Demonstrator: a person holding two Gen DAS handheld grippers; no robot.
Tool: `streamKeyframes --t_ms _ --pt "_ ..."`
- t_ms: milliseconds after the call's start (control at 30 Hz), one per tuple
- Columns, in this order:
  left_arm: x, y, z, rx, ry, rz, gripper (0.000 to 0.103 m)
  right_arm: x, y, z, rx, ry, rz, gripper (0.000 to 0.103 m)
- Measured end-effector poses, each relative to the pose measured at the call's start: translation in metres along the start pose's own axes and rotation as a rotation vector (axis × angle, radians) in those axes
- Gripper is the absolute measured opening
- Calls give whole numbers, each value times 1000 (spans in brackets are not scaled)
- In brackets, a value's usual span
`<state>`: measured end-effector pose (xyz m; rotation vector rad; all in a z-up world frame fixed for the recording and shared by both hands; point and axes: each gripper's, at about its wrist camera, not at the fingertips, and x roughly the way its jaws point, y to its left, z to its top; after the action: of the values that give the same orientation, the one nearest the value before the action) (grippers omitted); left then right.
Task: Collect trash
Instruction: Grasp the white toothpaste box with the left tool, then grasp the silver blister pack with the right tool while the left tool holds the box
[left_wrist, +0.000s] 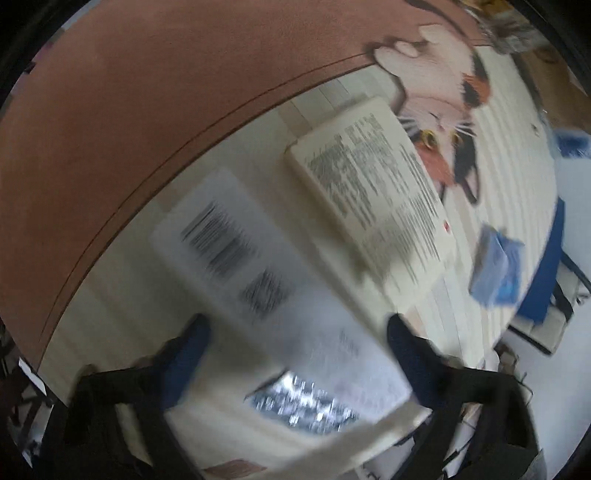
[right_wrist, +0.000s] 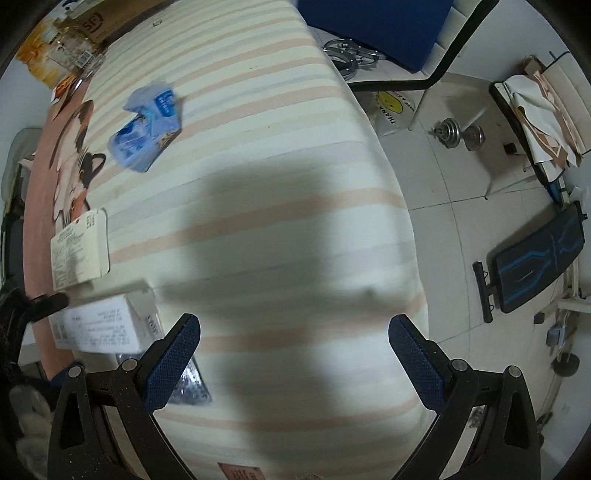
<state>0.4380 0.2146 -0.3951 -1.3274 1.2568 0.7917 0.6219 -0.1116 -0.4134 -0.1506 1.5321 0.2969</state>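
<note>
Boxes lie low in your left view: a white box (left_wrist: 266, 280) with a barcode, blurred, sits between your left gripper (left_wrist: 295, 350) fingers, pads not visibly pressing it. A cream box (left_wrist: 369, 192) lies above it. Your right gripper (right_wrist: 295, 350) points down at the striped bed (right_wrist: 258, 110), jaws wide, empty.

You're over a cream bedsheet with peach and grey stripes (right_wrist: 280, 122); the crumpled plastic wrapper (right_wrist: 147, 129) is blue, the flat cardboard box (left_wrist: 280, 291) white with black barcodes.
</note>
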Motion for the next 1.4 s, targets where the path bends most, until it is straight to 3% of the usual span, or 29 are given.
streamKeyframes --t_ms 100,233,400,533,700,800,967,1167,1233,1300,1400 --pt "-8 -4 5 44 -50 19 59 1 -2 7 -24 3 8 103" --pt "-37 -6 0 200 -132 62 53 2 4 9 -80 33 50 103" --pt "-71 9 -17 449 -245 210 53 -6 42 -10 -281 75 107 103" --pt "-86 41 -24 536 -304 316 53 -9 83 -47 -474 105 121 103" --pt "-91 85 -11 449 -289 283 52 3 132 -102 -666 155 139 103" --pt "-90 96 -5 464 -300 333 52 7 164 -136 -814 165 157 103" --pt "-74 117 -5 491 -286 398 52 17 212 -197 -1168 146 70 103" --pt "-51 142 -8 456 -233 418 52 35 239 -263 -1536 114 -51 103" --pt "-50 149 -6 437 -223 407 52 43 241 -278 -1602 127 -63 102" --pt "-52 156 -6 432 -226 407 52 51 242 -286 -1637 132 -88 90" --pt "-53 159 -6 427 -228 400 52 54 242 -277 -1571 113 -98 88"
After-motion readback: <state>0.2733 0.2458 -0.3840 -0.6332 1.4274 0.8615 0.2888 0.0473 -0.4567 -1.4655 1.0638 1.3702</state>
